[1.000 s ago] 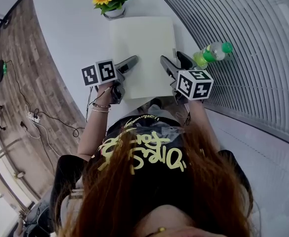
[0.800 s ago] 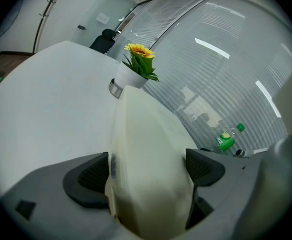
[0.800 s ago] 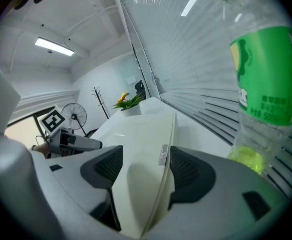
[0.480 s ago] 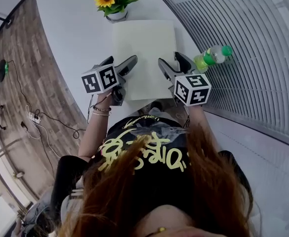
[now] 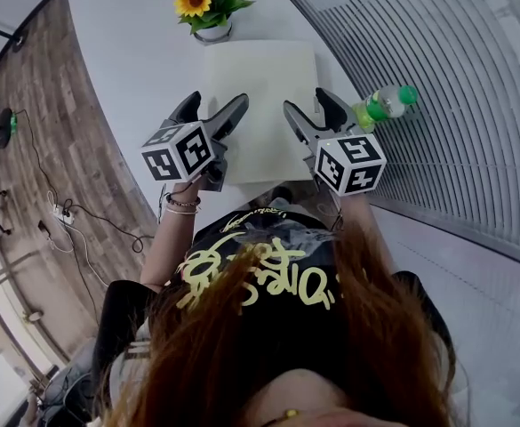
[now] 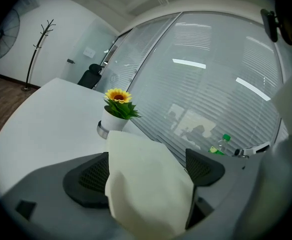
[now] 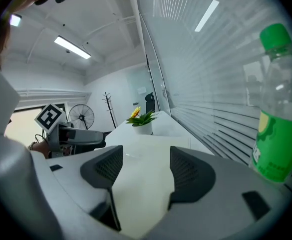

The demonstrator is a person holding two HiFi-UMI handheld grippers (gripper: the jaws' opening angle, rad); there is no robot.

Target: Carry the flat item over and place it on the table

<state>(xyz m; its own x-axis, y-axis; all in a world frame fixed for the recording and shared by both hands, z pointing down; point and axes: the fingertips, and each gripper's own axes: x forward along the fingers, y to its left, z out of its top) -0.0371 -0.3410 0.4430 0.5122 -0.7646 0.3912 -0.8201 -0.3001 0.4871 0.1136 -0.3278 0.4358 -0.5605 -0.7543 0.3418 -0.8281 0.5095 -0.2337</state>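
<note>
1. Table [image 5: 126,69]: white, long, with a rounded end. It runs beside a wall of window blinds [image 5: 437,78].
2. Person: seen from above, in a dark top with yellow lettering. One gripper is held in each hand at the near end of the table.
3. Flat sheet [image 5: 261,87]: cream, rectangular. It lies flat on the table, its far edge just short of the flower pot and its near edge by the person. It is also seen from the left gripper view [image 6: 146,184] and the right gripper view [image 7: 141,184].
4. Left gripper [image 5: 217,105]: at the sheet's near left corner. Its jaws are spread wide [image 6: 146,171], with the corner of the sheet in the gap between them, not clamped. Its marker cube [image 5: 178,152] faces up.
5. Right gripper [image 5: 305,101]: at the sheet's near right edge. Its jaws are likewise wide apart [image 7: 146,166]. The sheet shows between them, and nothing is gripped.
6. Bottle [image 5: 380,100]: clear plastic with a green cap and green label. It is at the table's right edge, just beside the right gripper [image 7: 278,134].
7. Flower pot [image 5: 211,7]: small and white, holding a sunflower and green leaves. It stands upright beyond the sheet's far edge [image 6: 117,116].
</note>
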